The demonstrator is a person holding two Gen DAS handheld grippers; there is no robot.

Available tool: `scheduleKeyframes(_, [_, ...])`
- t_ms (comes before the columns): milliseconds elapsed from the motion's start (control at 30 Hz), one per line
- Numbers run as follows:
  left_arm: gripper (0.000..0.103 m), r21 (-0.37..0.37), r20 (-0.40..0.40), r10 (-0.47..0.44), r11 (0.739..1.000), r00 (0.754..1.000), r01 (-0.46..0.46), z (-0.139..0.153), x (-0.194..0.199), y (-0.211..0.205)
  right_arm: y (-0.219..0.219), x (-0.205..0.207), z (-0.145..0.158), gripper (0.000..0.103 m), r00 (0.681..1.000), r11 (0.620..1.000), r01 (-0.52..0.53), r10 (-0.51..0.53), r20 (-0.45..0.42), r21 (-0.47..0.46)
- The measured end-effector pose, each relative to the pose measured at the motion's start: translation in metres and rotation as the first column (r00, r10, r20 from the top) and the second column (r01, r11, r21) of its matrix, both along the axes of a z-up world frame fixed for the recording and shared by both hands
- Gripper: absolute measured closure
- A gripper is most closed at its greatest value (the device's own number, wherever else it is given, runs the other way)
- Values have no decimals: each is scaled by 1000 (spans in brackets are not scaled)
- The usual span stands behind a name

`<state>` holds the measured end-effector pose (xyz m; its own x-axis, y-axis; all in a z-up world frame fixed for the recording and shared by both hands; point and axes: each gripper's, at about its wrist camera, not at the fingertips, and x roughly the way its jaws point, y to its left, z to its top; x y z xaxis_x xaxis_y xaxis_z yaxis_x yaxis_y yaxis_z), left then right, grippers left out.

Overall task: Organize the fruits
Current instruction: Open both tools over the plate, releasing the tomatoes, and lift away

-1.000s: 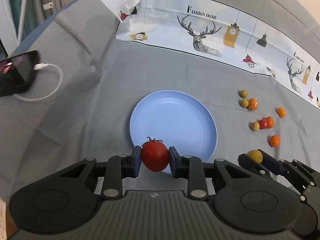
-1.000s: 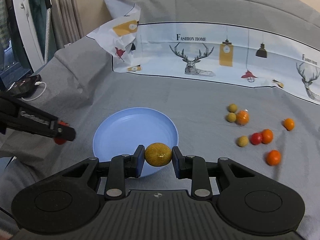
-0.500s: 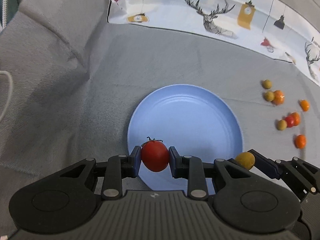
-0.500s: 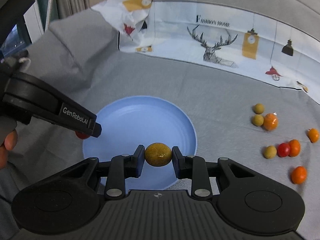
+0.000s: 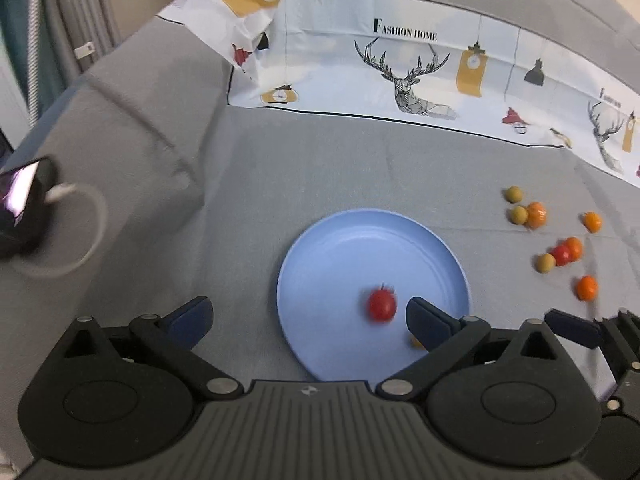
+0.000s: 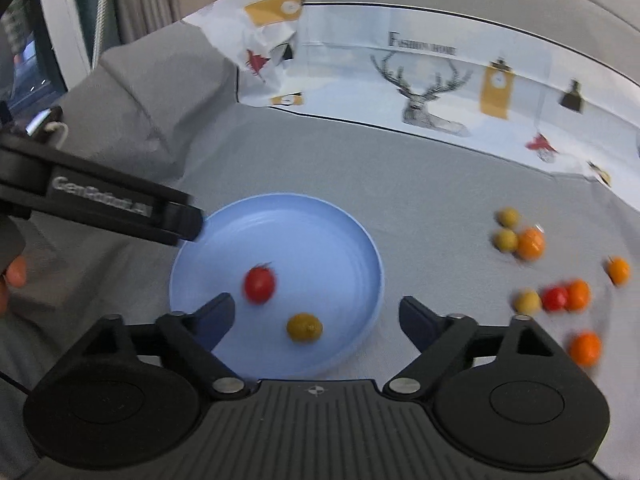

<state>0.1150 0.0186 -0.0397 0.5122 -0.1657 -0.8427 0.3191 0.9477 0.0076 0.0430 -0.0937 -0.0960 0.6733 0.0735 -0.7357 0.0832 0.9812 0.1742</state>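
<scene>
1. The red tomato (image 6: 259,283) lies on the blue plate (image 6: 312,220), toward its left half in the right wrist view. It looks blurred, so it may not have settled.
2. The yellow-green fruit (image 6: 304,327) also lies on the plate, nearer the front rim and just right of the tomato, apart from it.
3. The left hand-held gripper (image 5: 308,316) has just been opening. Its jaws stand wide apart with nothing between the pads, and the tomato sits free below, close to the right finger.
4. The right hand-held gripper (image 6: 316,314) has likewise just been opening. Its jaws are spread wide and the yellow-green fruit rests loose on the plate between them, touched by neither pad.
5. The step in hand, as I judge it, is the drop-off: two fruits are delivered and both grippers are empty.
6. The remaining fruits (image 6: 554,298) lie scattered on the grey surface (image 6: 400,184) well to the right of the plate: yellow-green ones, orange ones and one red one, several touching in small clusters.
7. The next move probably calls for lifting both grippers clear of the plate without nudging the fruits on it, then reaching right to that scatter.
8. Picking a lone orange fruit first looks easier than a clustered one, since wide jaws could knock its neighbours and send them rolling.
</scene>
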Motion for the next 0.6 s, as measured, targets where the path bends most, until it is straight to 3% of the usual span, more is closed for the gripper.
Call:
scheduleKeyframes(167, [0,7,9,34,999,999,-34,15,-43,14,2,-54,23,6,999,998,39,-40,20,49])
scheduleKeyframes(400, [0,-19,48,63,998,997,-62,32,-97,34,21,-105,58,1,989,999,21,-15,149,-38])
scheduleKeyframes(600, [0,-30,87,75,997,993,-73,44,-122,40,23,-131,72,1,982,999,26,-16,188,-47])
